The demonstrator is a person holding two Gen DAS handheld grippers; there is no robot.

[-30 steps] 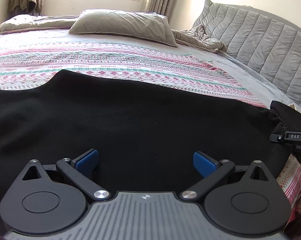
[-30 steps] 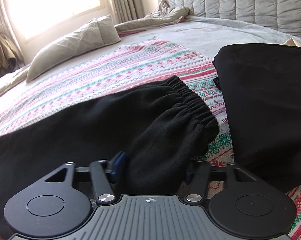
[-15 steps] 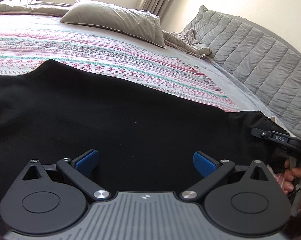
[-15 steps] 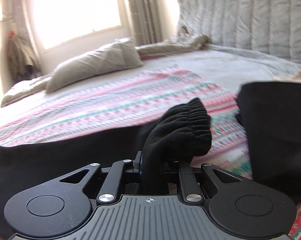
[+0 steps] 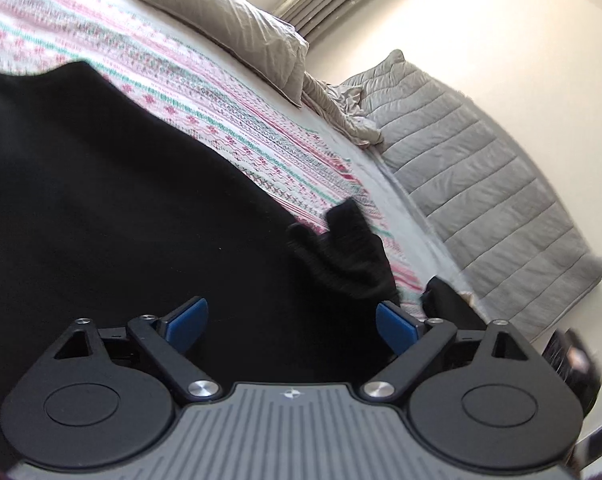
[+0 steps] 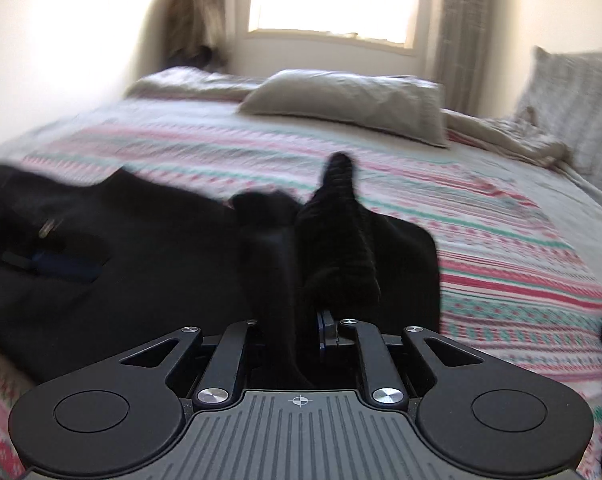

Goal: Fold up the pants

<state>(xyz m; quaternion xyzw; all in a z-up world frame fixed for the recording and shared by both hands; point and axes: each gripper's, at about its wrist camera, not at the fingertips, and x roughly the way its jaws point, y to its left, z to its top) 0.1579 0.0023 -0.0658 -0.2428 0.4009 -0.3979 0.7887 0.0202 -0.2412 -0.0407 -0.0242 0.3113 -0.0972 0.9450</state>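
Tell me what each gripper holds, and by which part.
Right gripper: shut on the black pants, at the bunched elastic cuff. Left gripper: open over the pants, holding nothing.

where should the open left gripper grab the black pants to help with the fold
The left gripper could pinch the flat black pants at the near edge, sliding in low from the near side: the cloth lies spread flat on the bed, so an edge gives its fingers something to close on.
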